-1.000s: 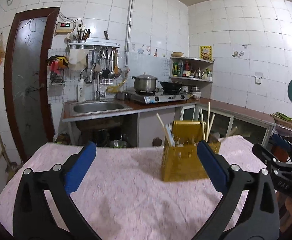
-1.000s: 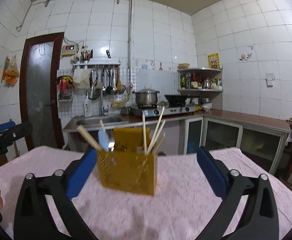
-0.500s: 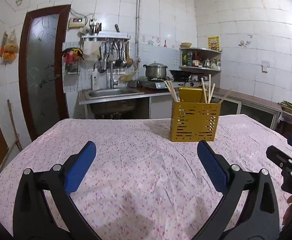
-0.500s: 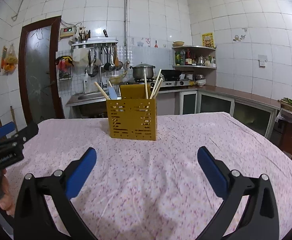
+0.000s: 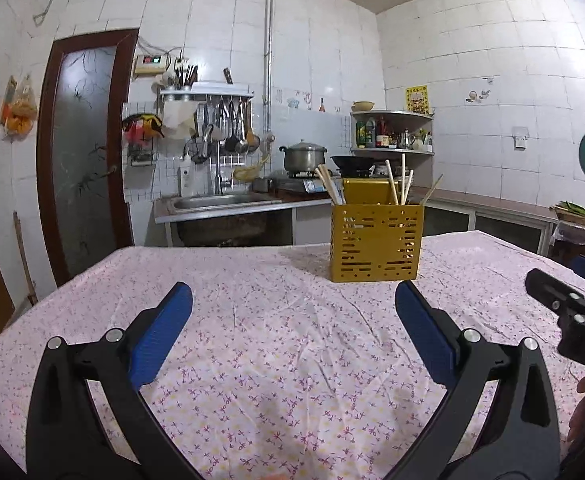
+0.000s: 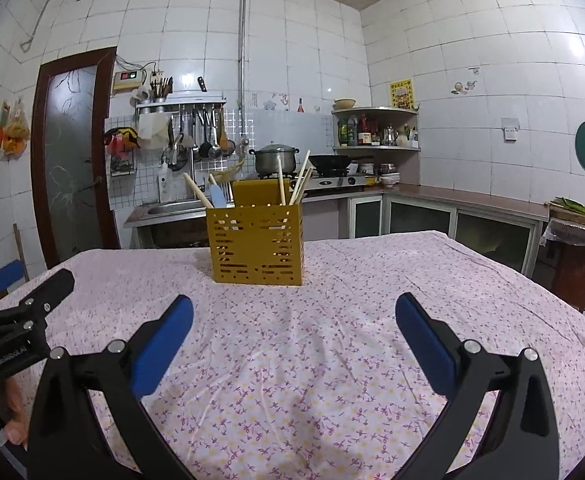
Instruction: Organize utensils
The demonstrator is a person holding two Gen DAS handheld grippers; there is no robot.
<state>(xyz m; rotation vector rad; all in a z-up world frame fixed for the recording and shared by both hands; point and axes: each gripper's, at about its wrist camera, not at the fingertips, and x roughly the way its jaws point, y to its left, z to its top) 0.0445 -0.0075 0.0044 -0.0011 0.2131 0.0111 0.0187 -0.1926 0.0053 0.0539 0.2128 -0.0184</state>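
Change vs 0.5 s ago: little. Yellow utensil holder (image 5: 377,242) sits in abt the same spot, upright on the far part of the counter (image 5: 276,320), which carries a pink floral cloth. Vs 1 s ago, big change: holder was close up btw the fingers and blurred; both views are now pulled back w/ more cloth showing in front.

Left hand-held gripper (image 5: 292,300): blue pads spread wide, nothing btw them, hovering over near cloth. Right hand-held gripper (image 6: 294,312): same, pads wide apart, empty.

Holder contents: chopsticks (image 5: 396,184) stick up, some upright, some leaning out right; more lean left at the other side.

View diffs: right wrist view shows holder left of center and a pale blue utensil (image 6: 218,196) inside it beside a wooden handle (image 6: 198,194); left wrist view has holder right of center, and the blue piece can't be made out there. Left view catches the right hand-held gripper at its far right edge; right view catches the left one at its left edge, w/ a fingertip below. Sink (image 5: 220,202), pot on the stove (image 5: 303,156), hanging ladles behind in both.
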